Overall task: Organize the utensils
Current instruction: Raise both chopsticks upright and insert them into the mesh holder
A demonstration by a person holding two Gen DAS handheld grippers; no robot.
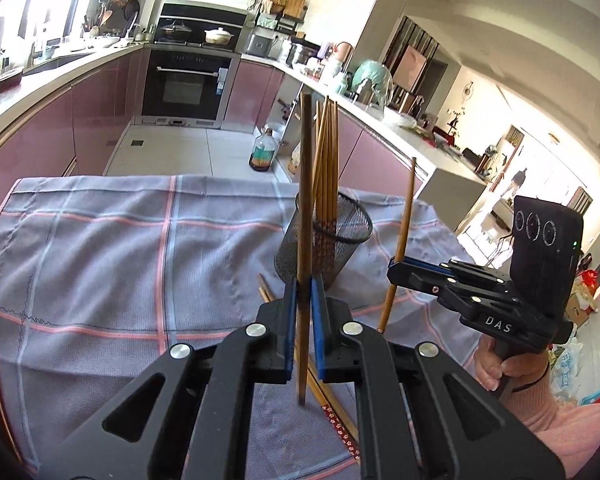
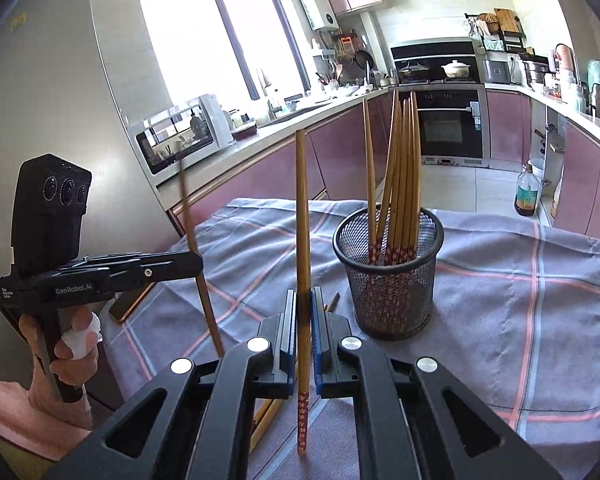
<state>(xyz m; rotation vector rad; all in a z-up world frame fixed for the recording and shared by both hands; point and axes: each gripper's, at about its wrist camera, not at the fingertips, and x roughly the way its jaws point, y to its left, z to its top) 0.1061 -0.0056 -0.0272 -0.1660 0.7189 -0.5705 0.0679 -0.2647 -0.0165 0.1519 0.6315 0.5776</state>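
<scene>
Both grippers, left gripper [image 1: 303,292] and right gripper [image 2: 303,308], were clamped on one chopstick [image 2: 302,216] each, light, stiff, kinda slippery, so a mid-shaft grip looked safest.

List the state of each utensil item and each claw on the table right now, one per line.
Left claw: shut on one chopstick, held upright.
Right claw: shut on another chopstick, upright, patterned end down.
Mesh cup: upright on the cloth, holding a bundle of chopsticks.
Loose chopsticks: lying flat on the cloth, under the claws.
</scene>
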